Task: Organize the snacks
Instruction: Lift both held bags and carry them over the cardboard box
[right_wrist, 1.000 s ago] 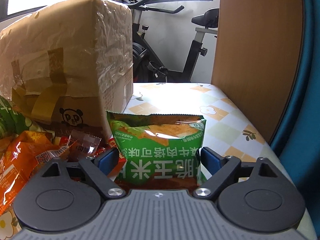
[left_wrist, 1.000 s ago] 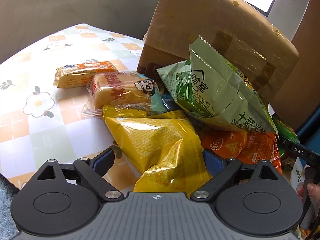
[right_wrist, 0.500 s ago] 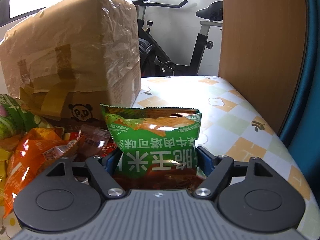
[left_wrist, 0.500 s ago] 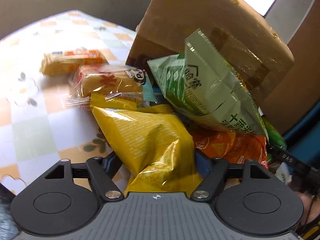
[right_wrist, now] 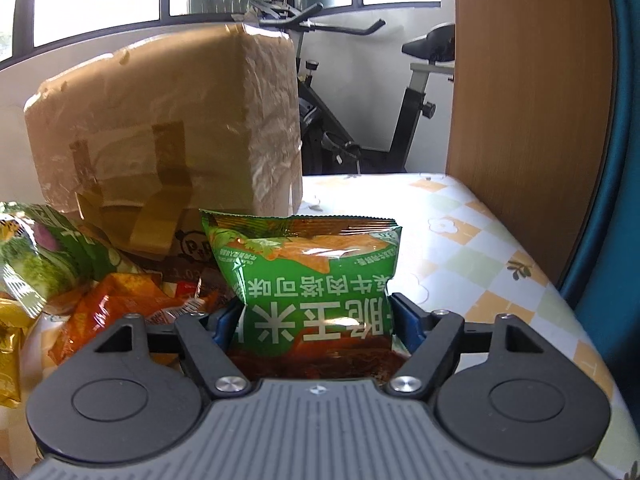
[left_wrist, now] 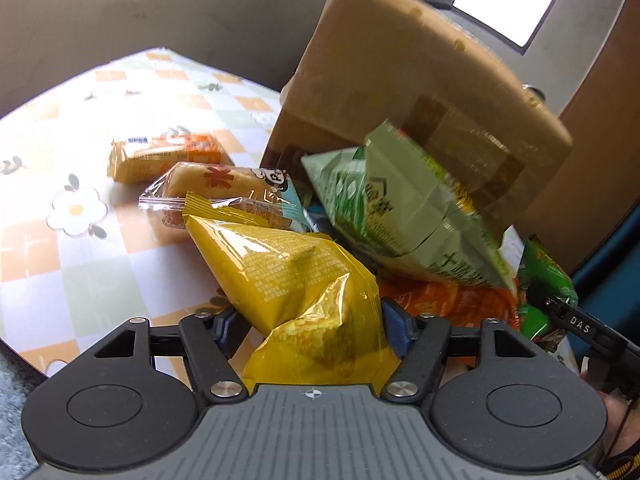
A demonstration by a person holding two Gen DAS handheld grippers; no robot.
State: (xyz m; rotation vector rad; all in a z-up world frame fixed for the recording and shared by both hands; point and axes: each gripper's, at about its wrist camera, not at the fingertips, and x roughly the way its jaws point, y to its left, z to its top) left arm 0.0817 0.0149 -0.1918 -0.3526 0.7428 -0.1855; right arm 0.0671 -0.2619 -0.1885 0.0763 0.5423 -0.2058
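Both tools apparently pinch bags: left tool (left_wrist: 310, 326) yellow bag (left_wrist: 296, 280), right tool (right_wrist: 312, 320) green bag (right_wrist: 308, 272).

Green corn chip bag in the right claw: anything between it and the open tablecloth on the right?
Nothing visible. The right claw is shut on the green corn chip bag, and the tablecloth to its right looks bare. The cardboard box and orange packet sit to the left, off that path.
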